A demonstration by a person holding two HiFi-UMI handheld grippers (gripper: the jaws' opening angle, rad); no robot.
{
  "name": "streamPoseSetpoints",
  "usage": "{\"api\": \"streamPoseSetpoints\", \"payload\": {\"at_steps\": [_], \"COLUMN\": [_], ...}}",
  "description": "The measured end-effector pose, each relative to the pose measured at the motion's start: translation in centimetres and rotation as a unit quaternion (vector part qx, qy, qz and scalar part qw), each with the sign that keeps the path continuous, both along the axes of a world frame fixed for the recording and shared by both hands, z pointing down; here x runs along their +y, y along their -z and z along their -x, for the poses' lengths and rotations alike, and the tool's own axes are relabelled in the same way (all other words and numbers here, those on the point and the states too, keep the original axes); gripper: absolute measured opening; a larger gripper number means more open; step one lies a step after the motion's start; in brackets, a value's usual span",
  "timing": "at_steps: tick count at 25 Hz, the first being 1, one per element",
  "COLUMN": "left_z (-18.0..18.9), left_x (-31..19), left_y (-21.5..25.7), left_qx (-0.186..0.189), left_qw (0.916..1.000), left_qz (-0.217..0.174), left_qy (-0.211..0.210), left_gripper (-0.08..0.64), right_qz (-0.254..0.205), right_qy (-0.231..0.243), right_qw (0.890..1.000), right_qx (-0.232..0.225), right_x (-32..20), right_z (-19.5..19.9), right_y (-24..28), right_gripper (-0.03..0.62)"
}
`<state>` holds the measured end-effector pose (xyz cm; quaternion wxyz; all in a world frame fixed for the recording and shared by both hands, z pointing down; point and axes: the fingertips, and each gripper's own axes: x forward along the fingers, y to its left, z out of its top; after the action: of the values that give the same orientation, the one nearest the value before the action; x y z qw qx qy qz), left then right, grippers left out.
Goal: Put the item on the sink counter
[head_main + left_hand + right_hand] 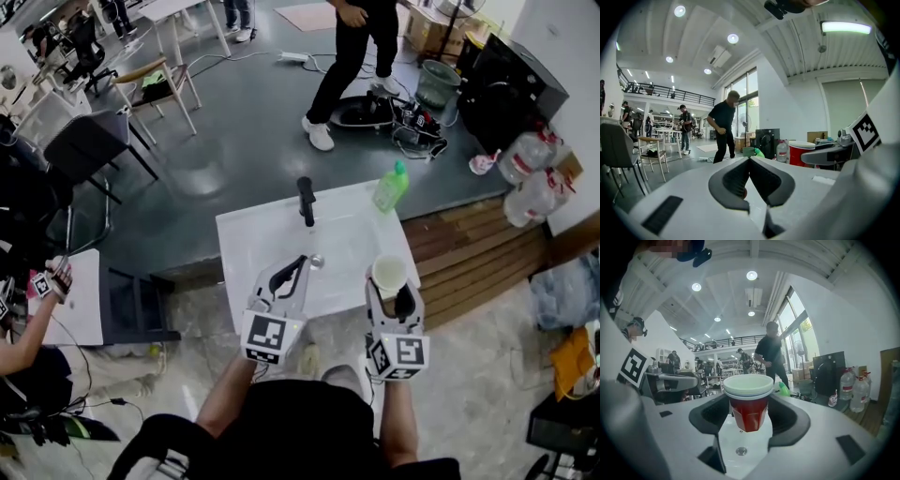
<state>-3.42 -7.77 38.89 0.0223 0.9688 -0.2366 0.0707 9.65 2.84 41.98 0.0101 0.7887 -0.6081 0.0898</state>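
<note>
A red paper cup (747, 411) with a white rim and white inside stands upright between the jaws of my right gripper (749, 417), which is shut on its sides. In the head view the cup (389, 275) and right gripper (394, 292) hang over the near right part of the white sink counter (246, 236). A black faucet (307, 201) rises at the counter's far side, and a drain (317, 262) shows in the basin. My left gripper (292, 272) is over the near left part of the counter. Its jaws (749, 161) meet at the tips with nothing held.
A green bottle (391, 187) stands on the counter's far right corner. A person in black (352, 47) stands beyond the counter. Water jugs (530, 155) and a black box (511, 84) are at the right, wooden boards (478, 246) beside the counter, chairs (155, 82) at the far left.
</note>
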Motion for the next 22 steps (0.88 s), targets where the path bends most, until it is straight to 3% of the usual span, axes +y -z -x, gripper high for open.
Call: {"api": "streamPoseSetpoints", "payload": {"at_steps": [10, 22], "left_z": [-0.6, -4.2], "left_x": [-1.5, -5.3], "left_y": [-0.4, -0.9], "left_qx": [0.001, -0.009], "left_qw": [0.9998, 0.9976], "left_qz": [-0.006, 0.002], "left_qy": [0.020, 0.068], "left_gripper": [0.002, 0.002], "right_qz": [0.003, 0.000], "right_qy": [0.019, 0.066], "right_qw": [1.000, 0.998], "right_qx": [0.003, 0.001], "right_x": [-2.0, -7.6], "right_z": [-1.4, -6.1], "right_y": [-0.6, -0.9], "right_gripper": [0.259, 0.259]}}
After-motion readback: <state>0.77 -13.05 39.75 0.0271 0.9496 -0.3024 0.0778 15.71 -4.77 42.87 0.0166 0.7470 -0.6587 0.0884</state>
